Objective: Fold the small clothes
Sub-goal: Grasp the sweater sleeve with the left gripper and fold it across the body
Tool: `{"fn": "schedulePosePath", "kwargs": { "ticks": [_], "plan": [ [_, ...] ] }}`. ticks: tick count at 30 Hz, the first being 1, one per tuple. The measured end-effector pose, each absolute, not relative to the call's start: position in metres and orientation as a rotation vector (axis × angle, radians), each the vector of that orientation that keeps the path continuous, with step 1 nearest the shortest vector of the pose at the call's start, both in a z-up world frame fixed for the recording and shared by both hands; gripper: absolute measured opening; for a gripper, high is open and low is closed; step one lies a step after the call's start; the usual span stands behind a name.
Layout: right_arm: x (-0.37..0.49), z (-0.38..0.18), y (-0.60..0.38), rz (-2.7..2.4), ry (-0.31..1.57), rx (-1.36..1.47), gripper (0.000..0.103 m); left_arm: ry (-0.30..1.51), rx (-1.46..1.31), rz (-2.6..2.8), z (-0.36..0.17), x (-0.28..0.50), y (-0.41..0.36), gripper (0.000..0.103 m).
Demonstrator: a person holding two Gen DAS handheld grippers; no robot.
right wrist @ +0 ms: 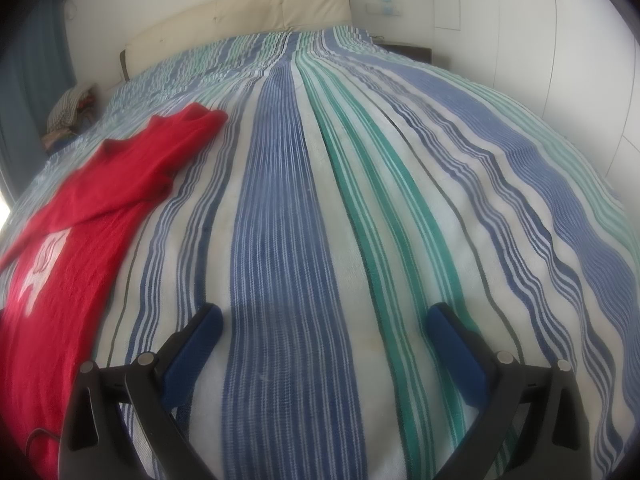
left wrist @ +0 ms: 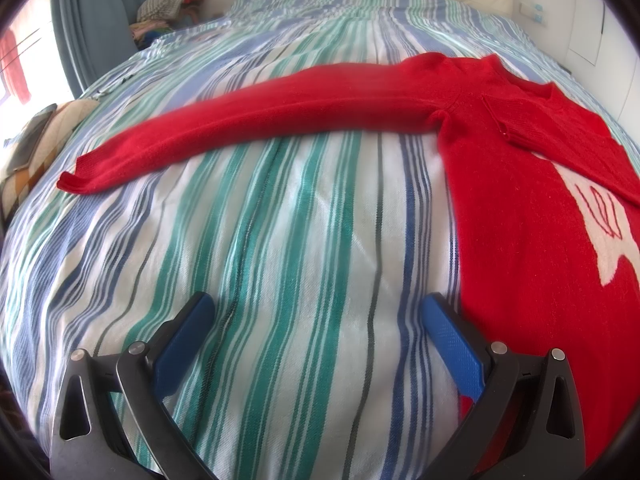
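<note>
A small red sweater (left wrist: 520, 208) with a white motif lies flat on the striped bedspread (left wrist: 280, 240). Its left sleeve (left wrist: 248, 120) stretches out to the left. Its right sleeve is folded across the chest. My left gripper (left wrist: 316, 312) is open and empty, just left of the sweater's side edge, its right finger (left wrist: 452, 344) next to the hem. In the right wrist view the sweater (right wrist: 80, 220) lies at the left. My right gripper (right wrist: 324, 320) is open and empty over bare bedspread (right wrist: 360, 200), to the right of the sweater.
A cream headboard (right wrist: 248, 16) stands at the far end of the bed. A pile of clothes (left wrist: 168, 4) sits at the far left corner by a blue curtain (left wrist: 92, 12). A cushion and a dark flat thing (left wrist: 32, 140) lie off the left edge. White wardrobe doors (right wrist: 560, 40) stand at the right.
</note>
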State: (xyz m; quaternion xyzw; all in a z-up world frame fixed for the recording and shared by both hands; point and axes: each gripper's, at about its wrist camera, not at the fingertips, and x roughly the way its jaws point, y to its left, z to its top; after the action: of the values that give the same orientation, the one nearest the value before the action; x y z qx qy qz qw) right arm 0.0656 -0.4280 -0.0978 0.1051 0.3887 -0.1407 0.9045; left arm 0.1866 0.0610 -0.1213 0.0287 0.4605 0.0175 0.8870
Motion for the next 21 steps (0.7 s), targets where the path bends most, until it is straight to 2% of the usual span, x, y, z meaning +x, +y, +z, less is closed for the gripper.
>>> {"fn": "schedulePosePath", "kwargs": {
  "ticks": [12,16,21],
  "plan": [
    [0.066,-0.098,-0.428,-0.29,0.802,0.218,0.101,0.994,0.012,-0.007,-0.115,0.188,0.069,0.103],
    [0.066,-0.098,-0.428,-0.29,0.803,0.217,0.101,0.951,-0.183,-0.062,-0.093,0.181,0.098,0.103],
    [0.066,-0.098,-0.428,-0.29,0.802,0.217,0.101,0.87,-0.552,-0.015,-0.084,0.179,0.176,0.102]
  ]
}}
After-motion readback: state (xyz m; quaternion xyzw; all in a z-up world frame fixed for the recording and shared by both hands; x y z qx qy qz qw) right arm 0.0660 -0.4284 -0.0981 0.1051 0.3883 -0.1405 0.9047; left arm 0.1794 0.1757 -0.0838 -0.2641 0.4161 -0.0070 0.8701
